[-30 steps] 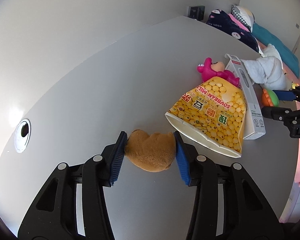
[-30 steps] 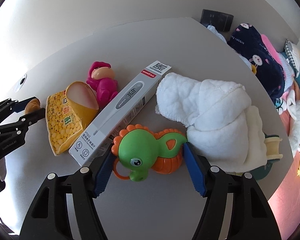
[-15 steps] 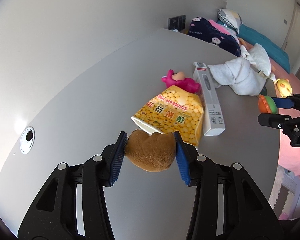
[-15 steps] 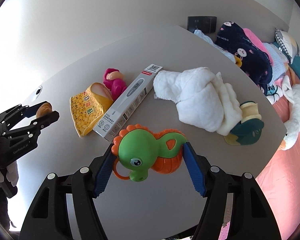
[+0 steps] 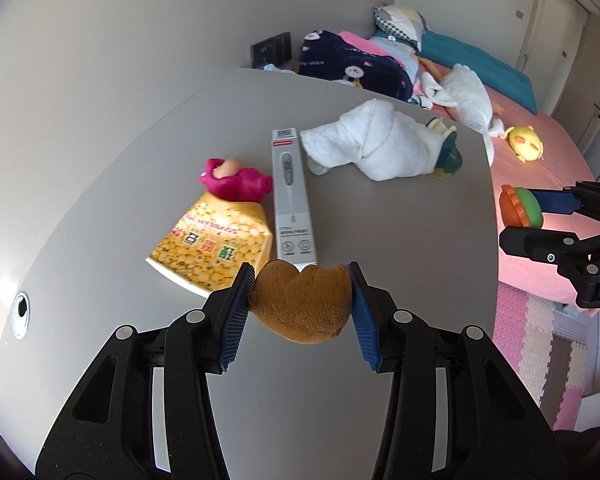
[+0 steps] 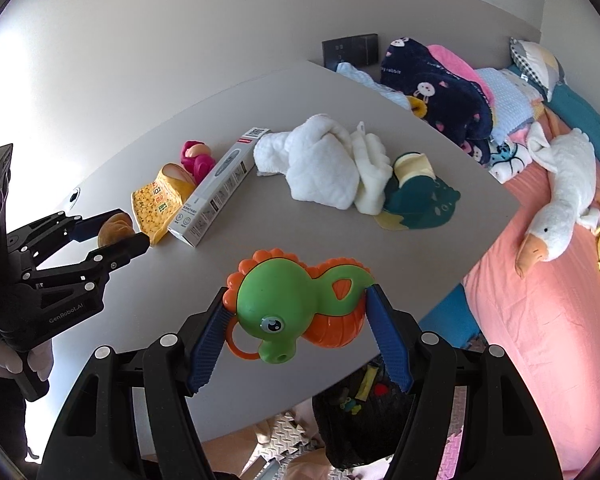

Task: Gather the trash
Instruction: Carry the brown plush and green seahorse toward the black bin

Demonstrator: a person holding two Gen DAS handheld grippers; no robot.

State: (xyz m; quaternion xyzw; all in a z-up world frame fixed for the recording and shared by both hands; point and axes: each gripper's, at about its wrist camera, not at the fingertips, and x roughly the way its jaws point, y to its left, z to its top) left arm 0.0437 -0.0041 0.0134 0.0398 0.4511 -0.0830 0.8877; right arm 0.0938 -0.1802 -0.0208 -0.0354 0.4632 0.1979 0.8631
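Toys (image 5: 302, 306) clamped (probably plush), 2 grippers (image 6: 296, 332)

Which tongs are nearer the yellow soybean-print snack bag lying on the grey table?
Left. The left tongs, clamping a brown plush toy, hang just beside the yellow soybean-print snack bag. The right tongs, gripping a green and orange toy, sit well off.

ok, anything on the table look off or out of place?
The yellow soybean bag lies tipped on its side with its mouth gaping; nothing has visibly spilled. The white towel is crumpled in a heap over a teal toy. The thermometer box looks intact.
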